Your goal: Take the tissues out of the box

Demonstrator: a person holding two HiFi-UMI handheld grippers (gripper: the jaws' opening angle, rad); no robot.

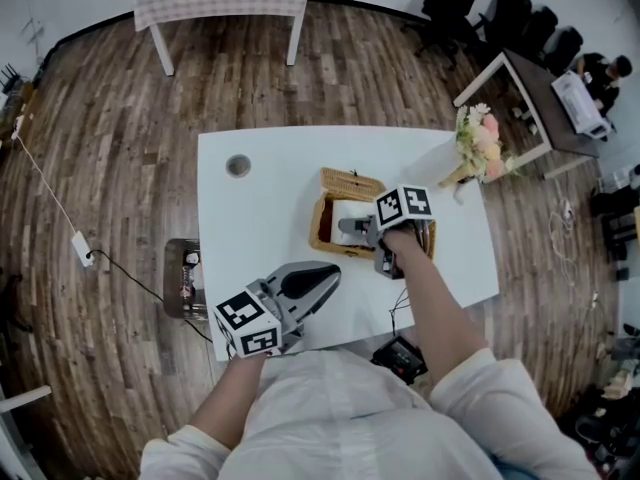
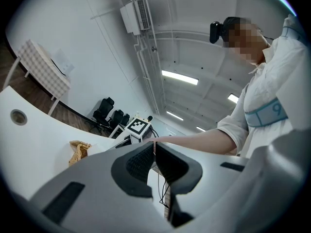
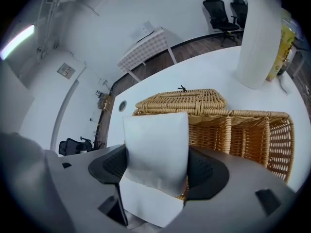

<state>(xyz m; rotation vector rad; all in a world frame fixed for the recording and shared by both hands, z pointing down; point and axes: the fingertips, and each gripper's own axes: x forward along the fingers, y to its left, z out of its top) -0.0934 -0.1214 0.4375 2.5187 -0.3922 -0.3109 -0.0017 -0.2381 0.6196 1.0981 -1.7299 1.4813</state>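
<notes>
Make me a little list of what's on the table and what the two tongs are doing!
Table: white, with a round hole near its far left corner
Wicker basket: holds the tissues, lid open at the back
Tissue: white sheet, pinched by the right tongs
Right tongs: shut on the tissue, right at the basket
Left tongs: shut, empty, near the table's front edge
Flowers: bunch at the far right corner

White tissue above open wicker box
</notes>
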